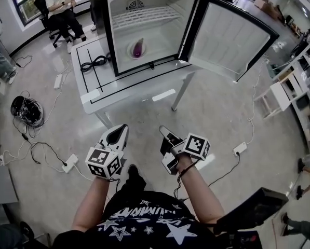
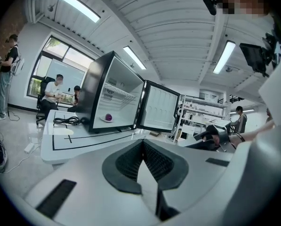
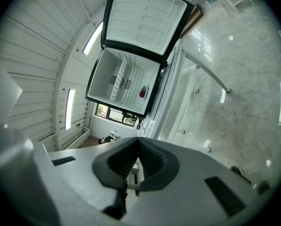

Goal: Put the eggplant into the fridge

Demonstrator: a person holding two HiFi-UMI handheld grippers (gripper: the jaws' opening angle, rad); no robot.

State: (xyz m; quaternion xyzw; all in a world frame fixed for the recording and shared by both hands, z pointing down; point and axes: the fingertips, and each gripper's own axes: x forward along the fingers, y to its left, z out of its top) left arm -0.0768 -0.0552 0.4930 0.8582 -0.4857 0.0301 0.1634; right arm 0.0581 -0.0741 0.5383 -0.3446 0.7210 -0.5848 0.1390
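Floor at far L: person (image 1: pixel 60 7) seated on a chair by the window, tangle of gear (image 1: pixel 27 111) lower down, and a power strip (image 1: pixel 70 163) w/ cords.

White surface (image 1: pixel 124 87) w/ black line markings. A coiled black cable (image 1: pixel 94 63) lies on its L part, just beside the fridge.

L gripper (image 1: pixel 121 130) is held low over the floor, well short of the surface, pointing toward the fridge. In the left gripper view (image 2: pixel 142 147) its fingers (image 2: pixel 126 161) are closed, ribbed pads meeting at the tips.

Fridge (image 1: pixel 99 14) stands on the surface w/ black casing, white interior and a wire shelf (image 1: pixel 147 15) across the upper part. Eggplant (image 1: pixel 138 47) is inside, on a small white plate (image 1: pixel 130 51) on the fridge floor, L of centre and under the shelf. It shows as a purple spot in the left gripper view (image 2: pixel 108 117) and the right gripper view (image 3: pixel 142 92).

R gripper (image 1: pixel 165 135) is beside the L one, abt level w/ it and apart from it, also well back from the surface. The right gripper view (image 3: pixel 138 142) shows the fingers (image 3: pixel 116 161) shut tip to tip.

Fridge door (image 1: pixel 232 35) is swung wide open to the R, white inner liner facing out.
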